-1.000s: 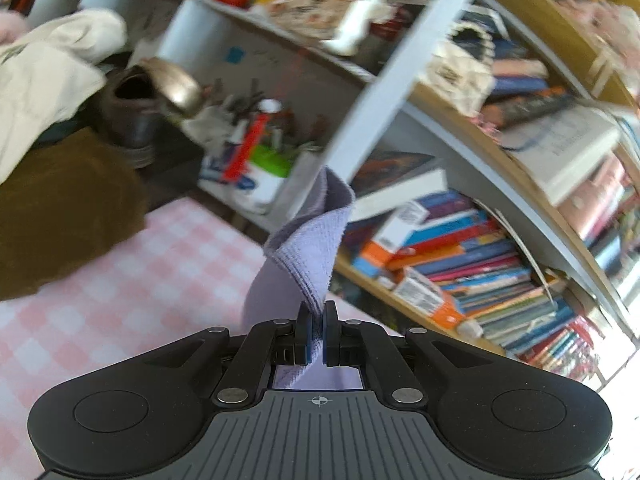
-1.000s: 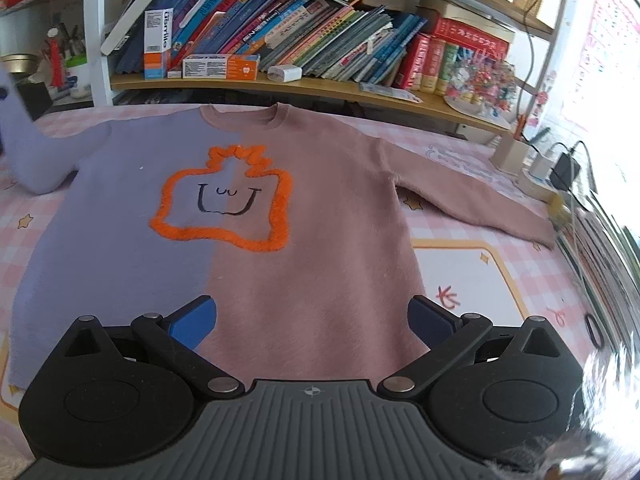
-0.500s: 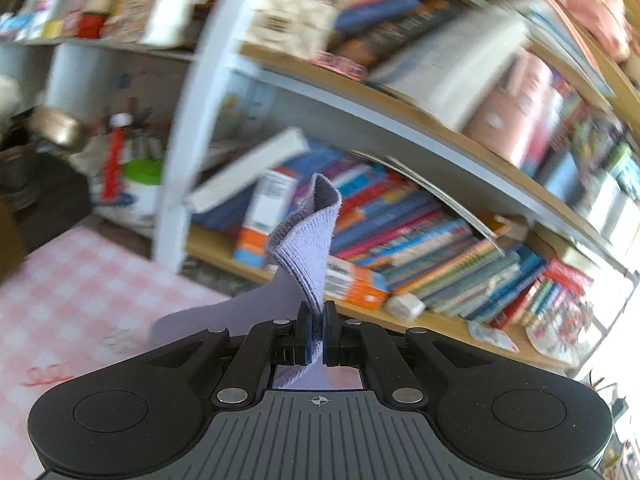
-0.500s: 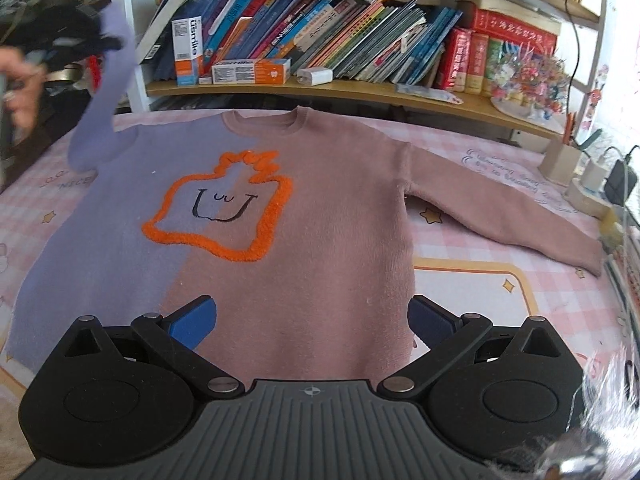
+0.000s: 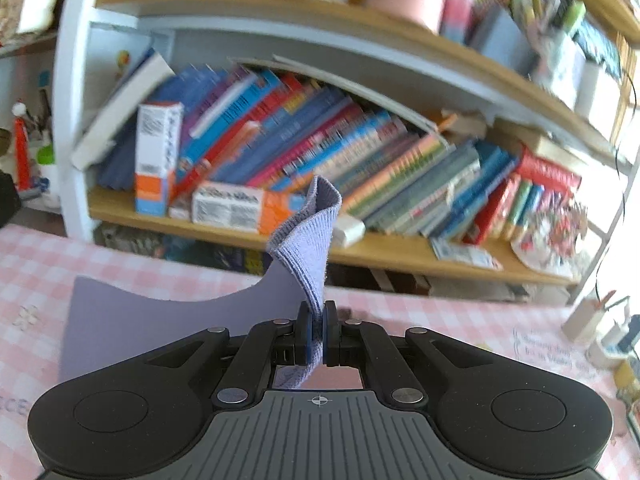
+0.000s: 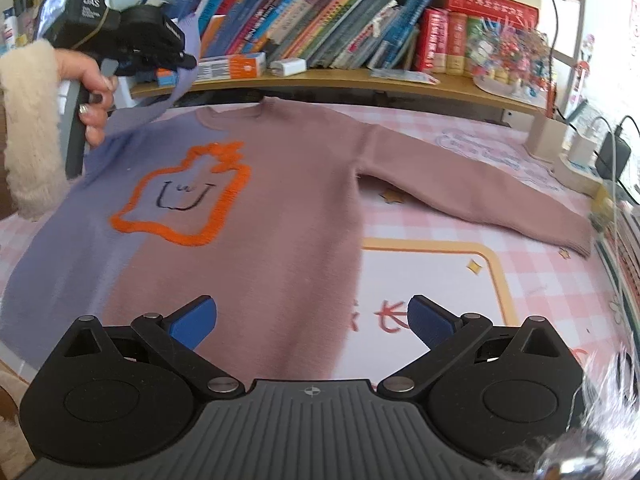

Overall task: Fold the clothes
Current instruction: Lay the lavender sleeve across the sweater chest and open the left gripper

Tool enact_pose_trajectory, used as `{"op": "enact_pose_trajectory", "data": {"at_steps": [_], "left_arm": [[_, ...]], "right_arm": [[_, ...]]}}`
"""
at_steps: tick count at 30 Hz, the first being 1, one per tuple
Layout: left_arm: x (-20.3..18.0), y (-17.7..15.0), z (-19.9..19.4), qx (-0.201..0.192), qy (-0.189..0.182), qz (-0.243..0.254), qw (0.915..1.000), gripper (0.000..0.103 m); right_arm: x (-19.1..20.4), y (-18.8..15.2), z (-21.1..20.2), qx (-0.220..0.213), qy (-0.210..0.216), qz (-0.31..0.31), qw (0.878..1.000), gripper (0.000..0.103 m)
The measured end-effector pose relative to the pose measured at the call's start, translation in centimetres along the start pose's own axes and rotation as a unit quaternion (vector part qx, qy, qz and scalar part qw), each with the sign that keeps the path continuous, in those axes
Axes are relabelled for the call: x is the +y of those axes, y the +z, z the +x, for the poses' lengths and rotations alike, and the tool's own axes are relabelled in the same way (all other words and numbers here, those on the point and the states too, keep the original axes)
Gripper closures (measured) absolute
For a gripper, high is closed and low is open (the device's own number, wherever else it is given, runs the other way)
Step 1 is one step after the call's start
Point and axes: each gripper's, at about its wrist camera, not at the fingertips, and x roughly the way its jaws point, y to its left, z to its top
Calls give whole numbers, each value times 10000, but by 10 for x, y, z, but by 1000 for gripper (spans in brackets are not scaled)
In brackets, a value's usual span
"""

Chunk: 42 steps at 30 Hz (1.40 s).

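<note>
Sweater (image 6: 280, 216), half lilac, half dusty pink, orange-outlined face on the chest: lies flat, front up, on the pink checked tablecloth (image 6: 540, 280). Long axis runs from hem, nearest the right gripper (image 6: 312, 320), to collar, which points at the bookshelf (image 6: 320, 76). Pink sleeve stretched out flat to the right. Lilac sleeve cuff (image 5: 308, 240) lifted off the table, pinched upright in the closed left gripper (image 5: 315, 334). Right gripper: jaws wide apart, empty, above the hem.
</note>
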Motion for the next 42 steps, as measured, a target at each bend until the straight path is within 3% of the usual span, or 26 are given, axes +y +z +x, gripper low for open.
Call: {"op": "enact_pose_trajectory", "data": {"at_steps": [8,16,18,21,23,25,27,32,37,42], "left_arm": [[-33,-24,17,416,-251,359,9982,100],[-46,-44,36,912,-181,723,9930,98],[-49,-48,41,1107,-172,788,9906,92],[-52,-51,41,1249,-235,922,9876,63],[-48,-47,21,921,-371,978,9902,45],[-42,-40,0,636,-482,1009,9917,36],[-30,-34,-26,391,-453,996,9932,35],[25,-46,-86,408,429,870,9945,35],[87,-81,-141,813,1441,495,9850,35],[123,-99,-157,1048,1923,106,9757,35]], "right_arm": [[-15,-6,-3,30,-213,184,9996,0],[-21,-10,-5,53,-301,304,9991,0],[-22,-10,-5,52,-299,312,9991,0],[-19,-9,-6,10,-258,268,9993,0],[-17,-7,-6,-16,-212,231,9995,0],[-15,-6,-5,-33,-158,199,9997,0],[-13,-4,-3,-30,-90,176,9998,0],[-11,-1,4,-10,99,167,9998,0],[-11,1,10,86,201,272,9994,2],[-6,-2,13,245,224,276,9991,8]]}}
